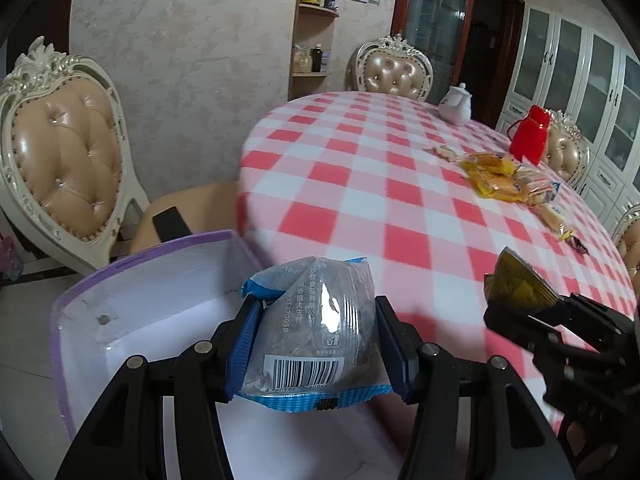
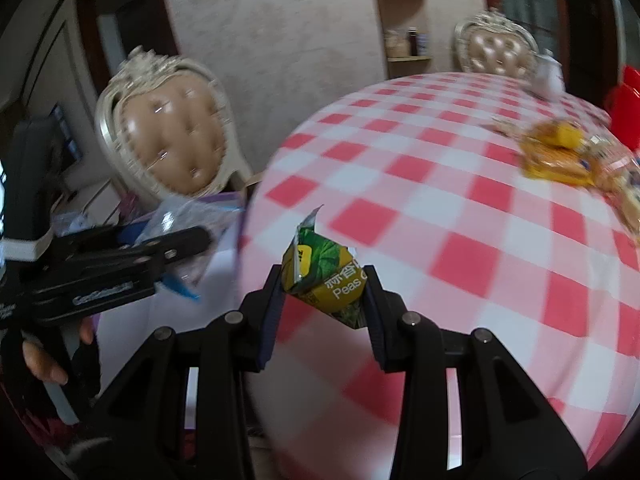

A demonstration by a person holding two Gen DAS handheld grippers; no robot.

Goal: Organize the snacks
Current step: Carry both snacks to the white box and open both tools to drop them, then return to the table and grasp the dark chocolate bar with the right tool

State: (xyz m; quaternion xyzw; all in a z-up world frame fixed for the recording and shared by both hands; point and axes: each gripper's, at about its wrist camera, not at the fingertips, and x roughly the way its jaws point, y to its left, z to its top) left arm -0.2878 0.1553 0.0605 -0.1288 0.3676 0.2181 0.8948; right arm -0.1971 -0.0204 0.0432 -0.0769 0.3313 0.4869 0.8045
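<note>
Hand-held grippers (image 1: 316, 344) (image 2: 324, 300) around snack packets (image 1: 312, 320)

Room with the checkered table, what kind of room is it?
Probably a home dining room: a round table in a red-and-white checked cloth, ornate tufted chairs around it, a white teapot on top, and glass-door cabinets along the wall.
</note>
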